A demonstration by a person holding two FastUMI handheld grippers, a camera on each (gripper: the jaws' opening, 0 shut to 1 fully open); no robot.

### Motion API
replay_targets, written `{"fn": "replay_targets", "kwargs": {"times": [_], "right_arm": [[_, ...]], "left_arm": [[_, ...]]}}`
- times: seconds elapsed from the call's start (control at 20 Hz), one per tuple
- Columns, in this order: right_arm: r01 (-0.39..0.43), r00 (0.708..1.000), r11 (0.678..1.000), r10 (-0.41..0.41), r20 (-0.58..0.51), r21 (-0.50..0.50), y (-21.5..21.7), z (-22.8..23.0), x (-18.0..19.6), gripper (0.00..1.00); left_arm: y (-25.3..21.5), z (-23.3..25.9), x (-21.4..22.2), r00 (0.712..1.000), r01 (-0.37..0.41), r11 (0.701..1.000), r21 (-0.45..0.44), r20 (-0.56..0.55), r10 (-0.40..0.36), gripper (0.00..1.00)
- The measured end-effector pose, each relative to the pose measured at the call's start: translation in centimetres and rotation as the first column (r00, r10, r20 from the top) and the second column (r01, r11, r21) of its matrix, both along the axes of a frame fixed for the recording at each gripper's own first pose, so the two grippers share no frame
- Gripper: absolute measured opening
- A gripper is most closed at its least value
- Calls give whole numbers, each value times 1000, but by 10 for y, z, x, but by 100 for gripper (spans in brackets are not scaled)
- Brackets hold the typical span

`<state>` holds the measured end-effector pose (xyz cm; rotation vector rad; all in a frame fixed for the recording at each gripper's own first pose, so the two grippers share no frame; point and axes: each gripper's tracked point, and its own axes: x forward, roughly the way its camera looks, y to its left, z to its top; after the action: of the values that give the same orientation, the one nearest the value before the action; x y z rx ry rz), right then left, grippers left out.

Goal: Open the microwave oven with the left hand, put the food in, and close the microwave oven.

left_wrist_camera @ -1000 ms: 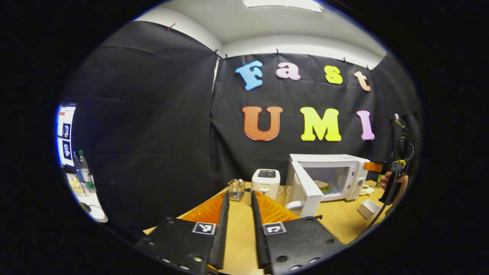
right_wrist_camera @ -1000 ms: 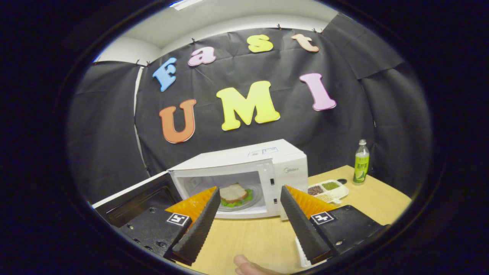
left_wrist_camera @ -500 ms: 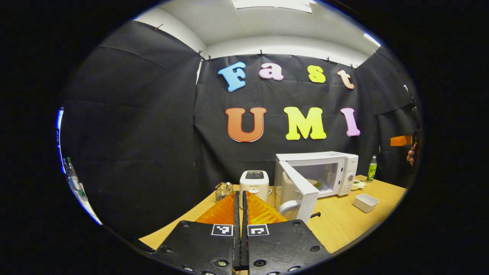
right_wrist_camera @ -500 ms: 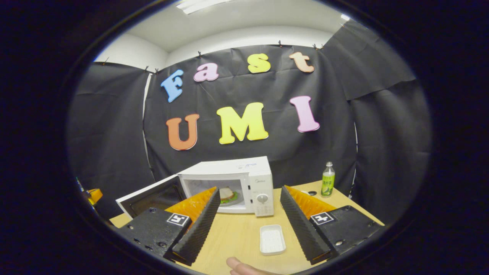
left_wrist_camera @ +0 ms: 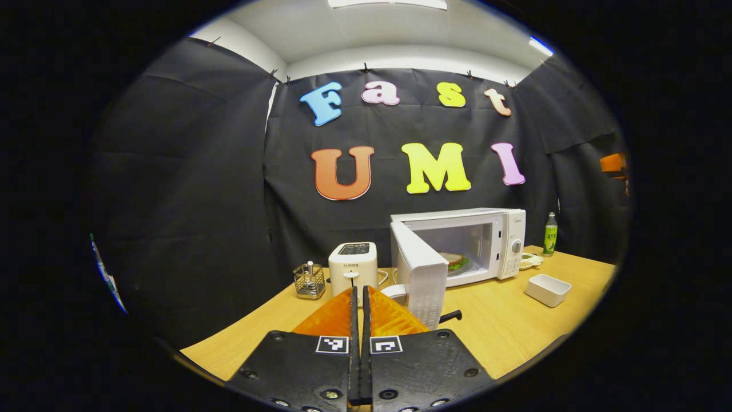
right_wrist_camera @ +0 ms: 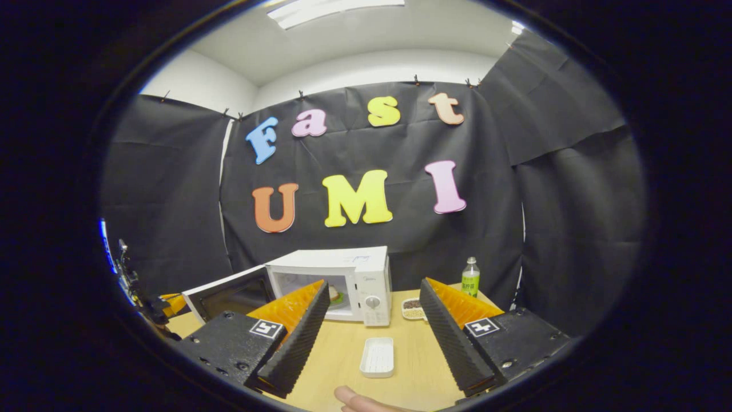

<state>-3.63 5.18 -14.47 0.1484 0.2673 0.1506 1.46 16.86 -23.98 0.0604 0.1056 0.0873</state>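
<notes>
Looking through the left gripper view, we see our left gripper (left_wrist_camera: pixel 360 297) pressed closed on nothing at bottom centre; the microwave (left_wrist_camera: pixel 486 229) stands right of centre, door (left_wrist_camera: pixel 420 280) open, sandwich (left_wrist_camera: pixel 453 260) inside. Through the right gripper view, our right gripper (right_wrist_camera: pixel 372 300) gapes wide and empty at bottom centre, the microwave (right_wrist_camera: pixel 366 274) just beyond.

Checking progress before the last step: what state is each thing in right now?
microwave door: swung open
microwave: cavity open to view
sandwich: on its plate inside the microwave
white tray: on the table, empty
green bottle: upright, capped
left tool: shut, holding nothing
right tool: open, holding nothing
</notes>
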Motion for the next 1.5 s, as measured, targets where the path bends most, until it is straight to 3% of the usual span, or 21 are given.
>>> {"fn": "replay_targets", "kwargs": {"times": [0.05,0.1,0.15,0.3,0.45,0.5,0.55,0.6,0.7,0.8,0.85,0.9,1.0,1.05,1.15,1.2,1.25,1.3,1.4,1.45,1.5], "right_arm": [[4,1000,1000,-4,5,-5,-5,2,-2,100],[9,1000,1000,-9,12,-10,-9,4,-3,100],[11,1000,1000,-11,17,-14,-12,4,-4,91],[12,1000,999,-11,27,-33,-17,5,-6,91],[28,999,999,-27,29,-43,-27,2,-2,100],[34,999,999,-33,28,-40,-30,2,-2,92],[35,999,999,-34,32,-38,-31,3,-3,100],[29,999,999,-27,44,-33,-31,5,-3,91],[27,996,999,-26,85,-20,-32,14,-2,100],[25,994,1000,-23,110,-13,-35,15,-1,100],[23,994,1000,-22,104,-9,-35,12,-1,91],[20,996,1000,-19,90,-4,-35,9,0,100],[27,997,1000,-27,66,6,-41,3,-1,100],[31,997,999,-31,65,12,-44,4,-1,91],[41,997,999,-42,64,10,-50,1,-2,100],[45,997,999,-45,61,7,-53,-1,-1,91],[47,997,999,-48,57,7,-54,-2,-3,100],[45,997,999,-46,56,8,-55,-2,-3,91],[37,998,999,-38,56,17,-53,-2,-5,91],[34,998,999,-35,56,19,-54,-3,-6,100],[35,998,999,-36,56,19,-55,-4,-6,91]], "left_arm": [[0,-7,-1,1000,-3,1000,-1,-22,3,0],[-2,-16,-1,999,2,1000,-13,-46,-3,0],[-7,-22,-1,998,16,999,-33,-63,-18,0],[-32,-28,1,994,78,992,-100,-71,-85,0],[-62,-24,9,983,176,974,-141,-32,-182,0],[-71,-24,13,976,212,966,-149,-22,-218,0],[-81,-26,20,966,253,954,-164,-19,-259,0],[-91,-28,27,954,291,940,-177,-26,-300,0],[-106,-31,38,928,361,916,-177,-26,-371,0],[-119,-33,50,910,403,900,-165,-32,-413,0],[-126,-33,56,904,418,895,-154,-33,-427,0],[-134,-34,61,895,435,888,-149,-31,-444,0],[-152,-38,72,874,474,867,-155,-39,-485,0],[-162,-39,76,863,491,857,-159,-45,-503,0],[-176,-42,85,858,496,854,-158,-59,-510,0],[-185,-43,88,854,504,850,-155,-59,-517,0],[-191,-43,92,855,504,851,-148,-52,-516,0],[-199,-43,95,852,510,847,-147,-47,-521,0],[-217,-51,103,840,526,837,-154,-62,-539,0],[-221,-52,108,841,525,840,-139,-69,-537,0],[-224,-54,114,846,519,847,-118,-74,-528,0]]}}
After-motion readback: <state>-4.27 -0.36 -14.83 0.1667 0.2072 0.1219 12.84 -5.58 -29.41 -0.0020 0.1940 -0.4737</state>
